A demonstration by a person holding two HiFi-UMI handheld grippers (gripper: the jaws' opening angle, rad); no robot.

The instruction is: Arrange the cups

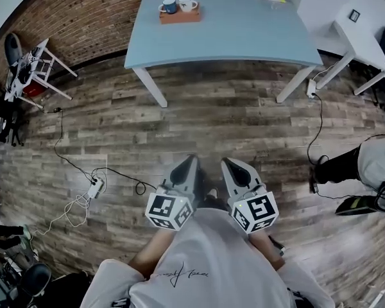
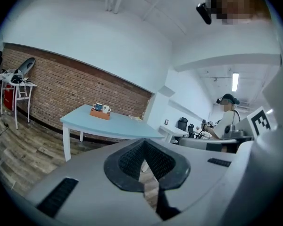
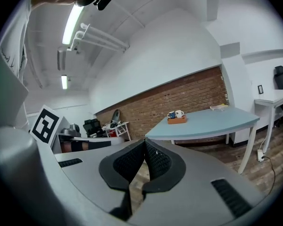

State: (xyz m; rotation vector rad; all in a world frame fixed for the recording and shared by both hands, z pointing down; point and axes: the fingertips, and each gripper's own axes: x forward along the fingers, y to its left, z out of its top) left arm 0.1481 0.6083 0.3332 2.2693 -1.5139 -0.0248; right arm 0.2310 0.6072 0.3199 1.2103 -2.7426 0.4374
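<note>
Head view: you hold the left gripper [image 1: 192,160] and right gripper [image 1: 226,163] side by side low in front of you, over the grey-brown wood plank floor [image 1: 199,120]. Both are well apart from the light blue rectangular table [image 1: 244,37]. Near its far edge sits a brown wooden tray [image 1: 179,17] carrying a blue ceramic cup [image 1: 169,6] and a white ceramic cup [image 1: 188,4], just beside each other. A white power strip [image 1: 95,188] lies on the floor to your left.

Left gripper view: your left gripper [image 2: 145,147] has its jaws pressed together with nothing between them. The table [image 2: 113,128] is far ahead, with the tray [image 2: 100,114] and both cups on it.

Right gripper view: your right gripper [image 3: 145,147] is likewise closed and empty. The tray [image 3: 177,120], blue cup [image 3: 171,115] and white cup [image 3: 179,113] stand on the distant table [image 3: 212,121], before a red brick wall [image 3: 179,100].
</note>
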